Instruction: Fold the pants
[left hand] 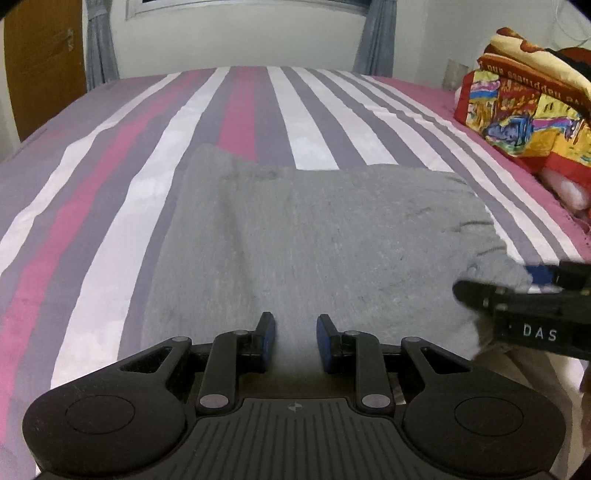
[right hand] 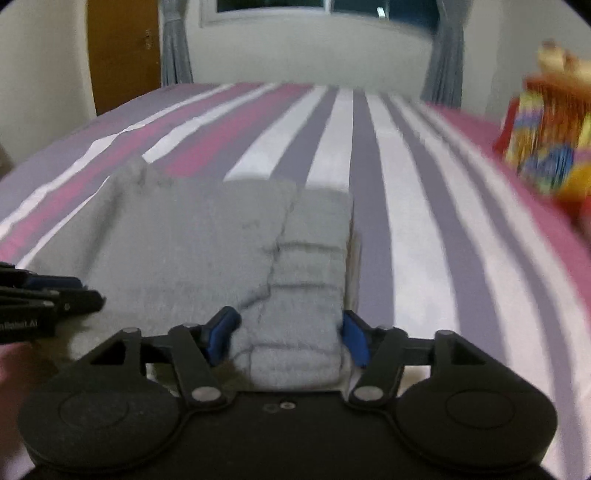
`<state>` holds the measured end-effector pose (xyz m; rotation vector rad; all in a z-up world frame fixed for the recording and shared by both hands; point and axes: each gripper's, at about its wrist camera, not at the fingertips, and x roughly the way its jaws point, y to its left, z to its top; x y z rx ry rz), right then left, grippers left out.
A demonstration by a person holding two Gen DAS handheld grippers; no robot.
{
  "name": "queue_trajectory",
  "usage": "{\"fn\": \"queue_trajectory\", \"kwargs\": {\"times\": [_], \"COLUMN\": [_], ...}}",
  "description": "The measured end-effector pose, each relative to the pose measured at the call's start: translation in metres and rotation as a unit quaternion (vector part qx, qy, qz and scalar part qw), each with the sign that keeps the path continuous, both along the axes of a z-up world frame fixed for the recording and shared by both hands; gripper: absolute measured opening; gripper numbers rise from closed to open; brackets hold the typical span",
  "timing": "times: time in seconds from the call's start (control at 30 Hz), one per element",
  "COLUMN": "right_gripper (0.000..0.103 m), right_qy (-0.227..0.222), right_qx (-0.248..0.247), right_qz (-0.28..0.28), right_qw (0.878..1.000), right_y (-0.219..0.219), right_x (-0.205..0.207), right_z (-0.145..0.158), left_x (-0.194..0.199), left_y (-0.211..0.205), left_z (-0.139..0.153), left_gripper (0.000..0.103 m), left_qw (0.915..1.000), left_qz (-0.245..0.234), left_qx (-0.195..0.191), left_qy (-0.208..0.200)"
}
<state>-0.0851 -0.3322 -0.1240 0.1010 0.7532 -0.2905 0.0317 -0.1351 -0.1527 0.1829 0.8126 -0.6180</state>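
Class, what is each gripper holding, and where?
Nothing is held: left gripper and right gripper are open over the folded grey fabric pants.

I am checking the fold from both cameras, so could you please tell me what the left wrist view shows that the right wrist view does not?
Only the left wrist view shows the left gripper with its jaws open over plain grey cloth, and sharp lettering on the colourful bedding.

Only the right wrist view shows the stacked folded edge of the grey pants between the open jaws of the right gripper, and the window.

Both show the striped bedsheet, curtains and wooden door.
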Motion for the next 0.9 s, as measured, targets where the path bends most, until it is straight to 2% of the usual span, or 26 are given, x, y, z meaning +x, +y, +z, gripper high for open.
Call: {"fn": "queue_trajectory", "kwargs": {"times": [0.1, 0.17, 0.27, 0.33, 0.47, 0.67, 0.9], "right_gripper": [0.067, 0.067, 0.066, 0.062, 0.061, 0.063, 0.059], "right_qy": [-0.001, -0.003, -0.023, -0.034, -0.051, -0.04, -0.048], "right_qx": [0.038, 0.039, -0.002, -0.028, -0.034, -0.009, 0.004], "right_qz": [-0.027, -0.036, -0.03, -0.02, -0.012, -0.018, -0.018], "right_qw": [0.999, 0.999, 0.999, 0.999, 0.998, 0.999, 0.999], "right_y": [-0.006, -0.003, 0.011, 0.021, 0.026, 0.025, 0.029], "right_x": [-0.006, -0.01, -0.022, -0.032, -0.041, -0.034, -0.03], "right_z": [0.0, 0.007, 0.023, 0.034, 0.051, 0.047, 0.041], "left_x": [-0.005, -0.006, -0.008, -0.009, -0.011, -0.012, -0.014], "left_y": [0.001, 0.003, 0.005, 0.004, 0.002, 0.002, 0.001], "left_z": [0.0, 0.0, -0.001, -0.002, -0.002, -0.003, -0.003], "left_gripper": [0.026, 0.026, 0.026, 0.026, 0.026, 0.026, 0.026], "left_qw": [1.0, 1.0, 0.9999, 0.9999, 0.9998, 0.9997, 0.9996], "left_qz": [0.002, 0.006, 0.009, 0.011, 0.013, 0.019, 0.025], "left_qx": [0.001, -0.003, -0.006, -0.006, -0.008, -0.01, -0.006], "left_qy": [-0.003, -0.004, -0.006, -0.007, -0.009, -0.008, -0.01]}}
